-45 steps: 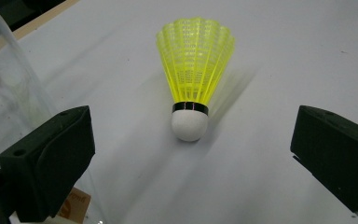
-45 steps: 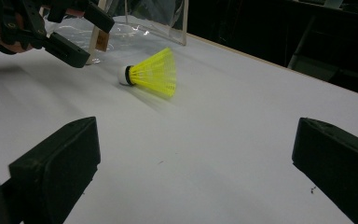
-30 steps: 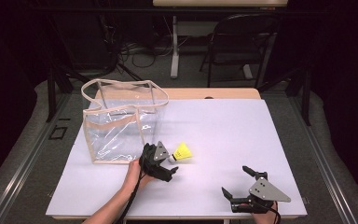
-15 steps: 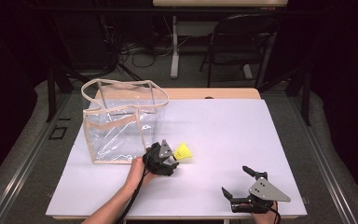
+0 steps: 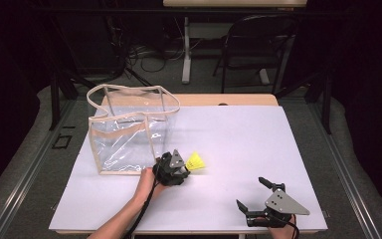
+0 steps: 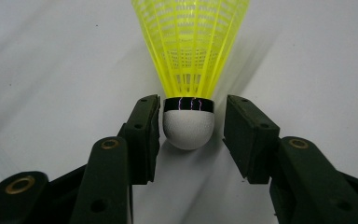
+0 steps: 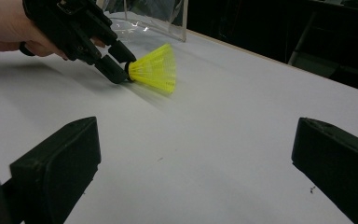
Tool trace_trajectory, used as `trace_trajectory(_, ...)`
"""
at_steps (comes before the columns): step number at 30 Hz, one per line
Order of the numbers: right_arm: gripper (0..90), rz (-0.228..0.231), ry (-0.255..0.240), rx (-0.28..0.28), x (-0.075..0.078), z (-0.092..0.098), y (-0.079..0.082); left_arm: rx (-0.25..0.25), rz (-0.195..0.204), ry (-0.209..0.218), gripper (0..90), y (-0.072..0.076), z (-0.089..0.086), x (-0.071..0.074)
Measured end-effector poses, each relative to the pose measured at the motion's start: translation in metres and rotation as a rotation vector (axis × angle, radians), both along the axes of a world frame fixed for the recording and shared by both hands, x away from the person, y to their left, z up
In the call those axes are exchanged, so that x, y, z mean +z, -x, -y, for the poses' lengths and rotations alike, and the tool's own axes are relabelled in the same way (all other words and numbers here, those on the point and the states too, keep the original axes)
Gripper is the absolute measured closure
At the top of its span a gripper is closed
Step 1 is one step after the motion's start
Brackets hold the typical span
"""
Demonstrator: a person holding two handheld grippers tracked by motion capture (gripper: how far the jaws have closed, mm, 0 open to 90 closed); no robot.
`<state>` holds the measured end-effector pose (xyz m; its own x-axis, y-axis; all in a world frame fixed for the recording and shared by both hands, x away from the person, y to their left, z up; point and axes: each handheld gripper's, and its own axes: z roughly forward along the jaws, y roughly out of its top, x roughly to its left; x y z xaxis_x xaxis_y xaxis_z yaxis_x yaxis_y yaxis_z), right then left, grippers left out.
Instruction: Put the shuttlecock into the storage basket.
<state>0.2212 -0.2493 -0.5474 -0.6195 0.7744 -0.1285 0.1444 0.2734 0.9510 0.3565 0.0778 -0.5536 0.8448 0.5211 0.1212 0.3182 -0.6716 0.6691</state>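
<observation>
Yellow shuttlecock [image 6: 189,56]: mesh plastic skirt, white rounded cork, black band at the cork's top. Lies on its side on the white table [image 5: 258,144], at 3 o'clock of the clear bag [image 5: 129,132], cork toward the left gripper [image 5: 179,172]. Its jaws have just been closing; cork sits between them, one pad touching, small gap at the other. Right gripper [image 5: 253,196] at 4 o'clock of the shuttlecock, jaws wide apart, holding nothing.

A yellow shuttlecock [image 6: 190,60] with a mesh plastic skirt, a black band and a rounded white cork tip is lying on its side on the white tabletop, near the front middle. Its cork is pointing toward the person's left hand, and its flared skirt is pointing away.
</observation>
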Motion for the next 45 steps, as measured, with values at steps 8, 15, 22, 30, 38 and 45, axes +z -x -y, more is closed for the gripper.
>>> trace_trajectory(8,0.9,-0.004,0.001,-0.001,0.0,0.0,0.0,0.012,-0.012,0.016,61.3,-0.001,-0.001,-0.003)
trace_trajectory(15,0.9,-0.006,0.002,-0.001,-0.001,0.0,0.0,0.004,-0.023,0.032,64.3,-0.003,-0.004,-0.003)
trace_trajectory(22,0.9,-0.008,0.002,-0.002,-0.001,0.0,-0.001,0.003,-0.024,0.046,64.6,-0.003,-0.004,-0.004)
trace_trajectory(30,0.9,-0.005,0.002,0.0,0.0,0.0,0.0,0.009,-0.013,0.058,64.6,-0.002,-0.007,0.0)
trace_trajectory(38,0.9,-0.006,0.003,-0.001,0.0,0.0,0.0,0.009,-0.002,0.065,64.6,0.0,-0.009,0.003)
trace_trajectory(45,0.9,-0.005,0.004,-0.002,0.0,0.0,0.0,0.01,0.007,0.079,64.6,0.001,-0.011,0.007)
